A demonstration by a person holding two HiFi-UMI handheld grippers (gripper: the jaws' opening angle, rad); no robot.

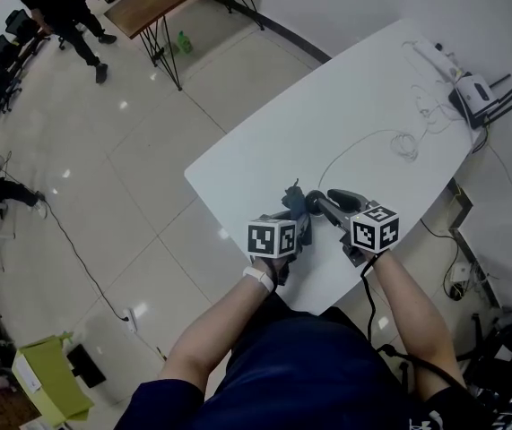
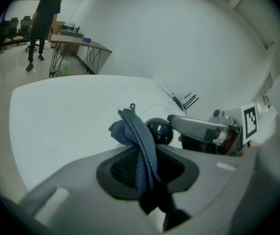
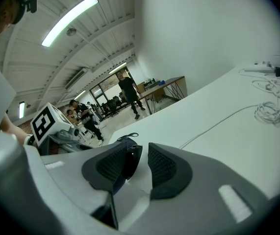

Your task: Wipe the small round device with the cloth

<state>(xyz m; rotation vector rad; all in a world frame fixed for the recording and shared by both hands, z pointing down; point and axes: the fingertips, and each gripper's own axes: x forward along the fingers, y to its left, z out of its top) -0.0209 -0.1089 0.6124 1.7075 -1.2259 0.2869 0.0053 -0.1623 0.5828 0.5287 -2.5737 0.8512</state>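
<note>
Gripping blue cloth point(image 2: 134, 131) in L claw point(image 2: 148, 166) - jaws part-closed, pinching bunched fabric. Holding small round device point(image 3: 131, 160) in R claw point(image 3: 139, 164) - jaws wide, dark glossy body btwn pads. Hovering over near edge of white table point(image 1: 372, 88), cloth just beside device.

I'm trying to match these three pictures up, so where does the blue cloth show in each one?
Head view: the blue cloth is just below centre, over the near end of the white table.
Left gripper view: dead centre, clamped upright in the left gripper.
Right gripper view: lower centre, peeking from behind the small round device.
Shared landmark: the white table, which fills the background in all three.
</note>
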